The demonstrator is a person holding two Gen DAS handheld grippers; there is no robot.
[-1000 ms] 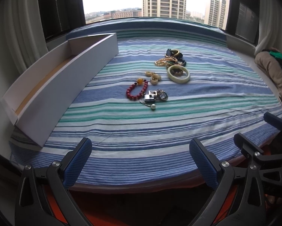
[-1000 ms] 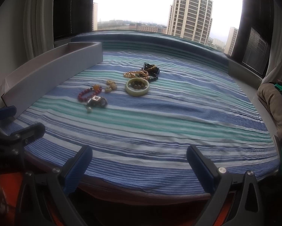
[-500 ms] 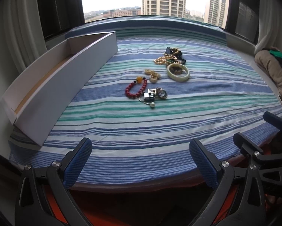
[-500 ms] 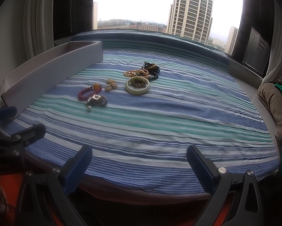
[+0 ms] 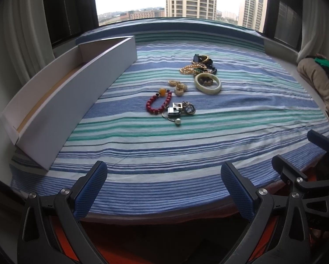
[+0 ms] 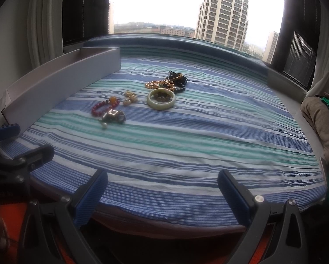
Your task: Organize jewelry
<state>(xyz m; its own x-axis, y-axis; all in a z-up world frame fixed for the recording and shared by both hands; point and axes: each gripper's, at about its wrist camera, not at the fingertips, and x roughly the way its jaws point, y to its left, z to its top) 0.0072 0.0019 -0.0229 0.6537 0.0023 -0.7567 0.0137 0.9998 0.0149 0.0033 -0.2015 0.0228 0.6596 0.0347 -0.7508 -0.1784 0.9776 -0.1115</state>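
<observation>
Fingers (image 5: 98, 184) of both grippers spread apart at the striped cloth's (image 5: 164, 158) near edge, jewelry (image 5: 182, 92) well beyond.

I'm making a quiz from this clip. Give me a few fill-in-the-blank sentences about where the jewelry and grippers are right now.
1. The jewelry lies on a ____ cloth.
2. The long white box holds ____ jewelry.
3. Both the left gripper and the right gripper are ____.
4. The red bracelet lies ____ the box than the pale bangle does.

Missing words: striped; no; open; nearer
</observation>
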